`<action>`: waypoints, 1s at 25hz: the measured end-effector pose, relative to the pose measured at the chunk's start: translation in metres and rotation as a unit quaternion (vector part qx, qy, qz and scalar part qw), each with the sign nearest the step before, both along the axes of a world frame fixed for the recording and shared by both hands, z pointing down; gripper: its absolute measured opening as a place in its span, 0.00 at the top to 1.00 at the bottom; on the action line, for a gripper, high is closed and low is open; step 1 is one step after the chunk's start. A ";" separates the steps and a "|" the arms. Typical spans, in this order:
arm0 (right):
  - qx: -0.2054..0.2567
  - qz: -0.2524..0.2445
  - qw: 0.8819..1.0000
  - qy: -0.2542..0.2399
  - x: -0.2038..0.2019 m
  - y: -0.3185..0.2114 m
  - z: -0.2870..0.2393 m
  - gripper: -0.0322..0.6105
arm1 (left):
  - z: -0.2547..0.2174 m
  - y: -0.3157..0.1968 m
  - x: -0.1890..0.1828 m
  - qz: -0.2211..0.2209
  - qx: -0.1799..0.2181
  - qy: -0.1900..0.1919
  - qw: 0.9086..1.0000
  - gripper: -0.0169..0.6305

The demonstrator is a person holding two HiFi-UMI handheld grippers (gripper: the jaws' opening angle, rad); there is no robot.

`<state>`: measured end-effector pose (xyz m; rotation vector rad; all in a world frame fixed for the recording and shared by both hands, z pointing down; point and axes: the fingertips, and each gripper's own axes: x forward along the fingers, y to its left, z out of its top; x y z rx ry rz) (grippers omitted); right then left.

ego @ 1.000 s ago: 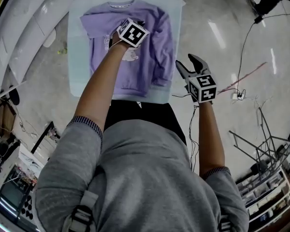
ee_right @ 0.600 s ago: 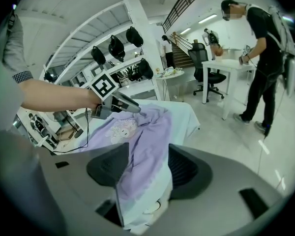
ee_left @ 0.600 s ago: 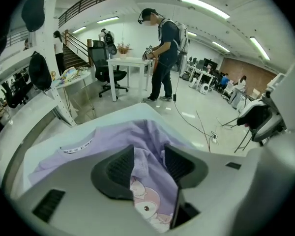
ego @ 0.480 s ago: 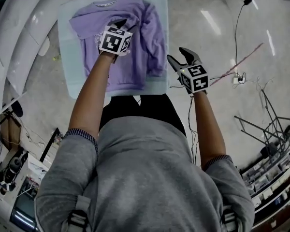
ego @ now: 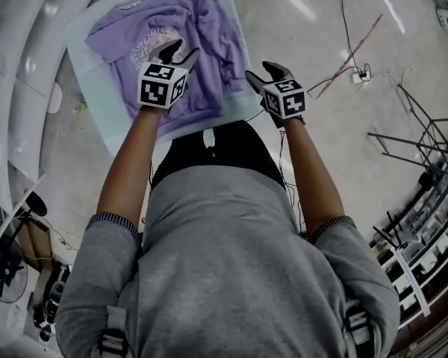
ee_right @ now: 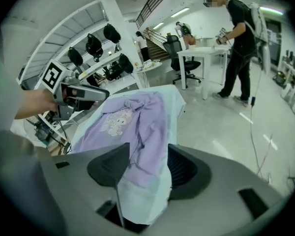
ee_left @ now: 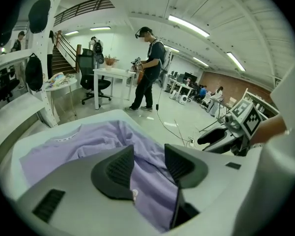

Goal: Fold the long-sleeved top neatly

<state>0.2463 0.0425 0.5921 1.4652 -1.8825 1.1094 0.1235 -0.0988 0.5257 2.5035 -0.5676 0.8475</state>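
The purple long-sleeved top lies front up on a pale table, with one sleeve folded in over the body. My left gripper hovers over the top's lower half; its jaws have just been opening and nothing is between them. In the left gripper view the left gripper looks across the top. My right gripper is open and holds nothing, just off the table's near right corner. In the right gripper view the right gripper faces the top's hem.
Cables run over the floor to the right of the table. Metal racks stand at far right, and white curved shelving at left. A person stands by a white desk across the room.
My left gripper let go over the chest, opened, and drew back and up toward the hem. My right gripper moved left and lower, toward the table's near right corner.
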 end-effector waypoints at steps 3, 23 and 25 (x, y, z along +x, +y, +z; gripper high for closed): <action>-0.021 0.055 0.998 -0.006 -0.010 0.021 0.022 0.58 | 0.005 0.025 0.000 0.021 -0.014 0.008 1.000 0.64; -0.065 0.187 0.975 0.097 -0.046 0.047 0.113 0.64 | 0.026 0.073 -0.014 0.064 -0.021 0.023 0.997 0.64; -0.068 0.180 0.977 0.095 -0.052 0.047 0.112 0.79 | 0.025 0.072 -0.018 0.063 -0.020 0.022 0.998 0.64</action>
